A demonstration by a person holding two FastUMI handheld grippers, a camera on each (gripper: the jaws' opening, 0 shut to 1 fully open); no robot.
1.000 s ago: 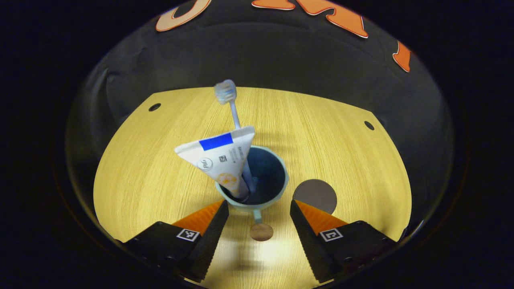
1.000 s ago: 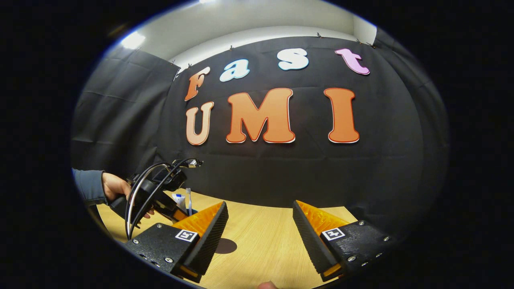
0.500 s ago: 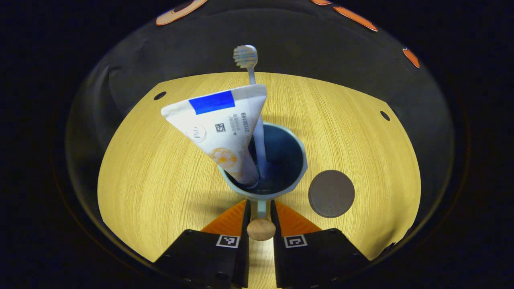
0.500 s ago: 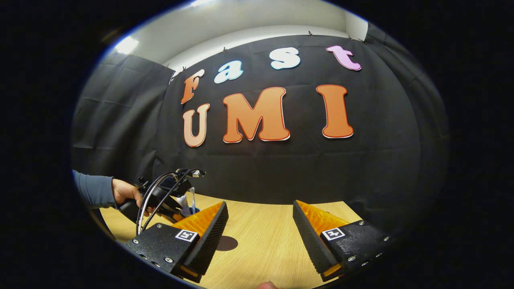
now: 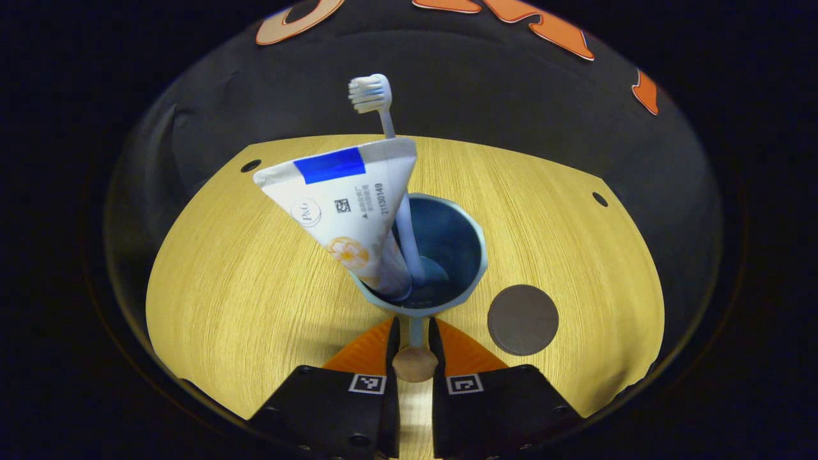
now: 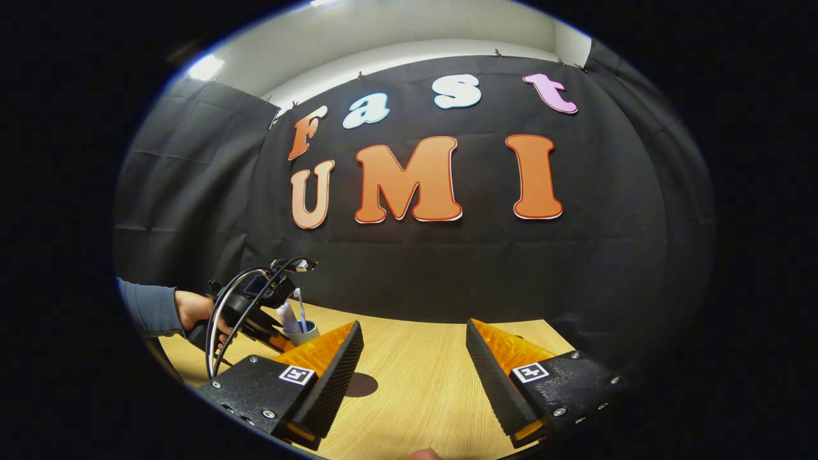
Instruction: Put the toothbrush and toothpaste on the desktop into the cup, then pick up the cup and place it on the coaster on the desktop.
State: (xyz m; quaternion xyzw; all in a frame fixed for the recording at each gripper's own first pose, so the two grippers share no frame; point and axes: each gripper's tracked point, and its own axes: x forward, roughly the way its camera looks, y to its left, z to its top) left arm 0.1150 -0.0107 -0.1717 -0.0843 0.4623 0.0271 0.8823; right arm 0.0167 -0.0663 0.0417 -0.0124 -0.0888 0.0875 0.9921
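A pale blue cup (image 5: 479, 255) stands near the middle of the wooden desktop (image 5: 243, 281). In it lean a white toothpaste tube (image 5: 348, 204) and a toothbrush (image 5: 377, 105), bristles up. My left gripper (image 5: 413, 329) is shut on the cup's thin handle, whose round wooden knob (image 5: 415, 364) sits between the fingers. A dark round coaster (image 5: 523, 319) lies just right of the cup. In the right gripper view, my right gripper (image 6: 414, 377) hangs open over the desktop (image 6: 415, 358), holding nothing. Far left there, a hand (image 6: 192, 312) holds the left gripper (image 6: 252, 310) at the cup (image 6: 303, 331), with the coaster (image 6: 361, 384) nearer.
Small dark holes (image 5: 250, 165) mark the desktop's far corners. The black cloth wall (image 6: 447, 268) stands behind the table's far edge. A sleeve (image 6: 146, 308) reaches in from the left.
My left gripper moved in and shut on the cup's handle. Since then the cup sits a little higher in the right gripper view. The right gripper has barely moved.
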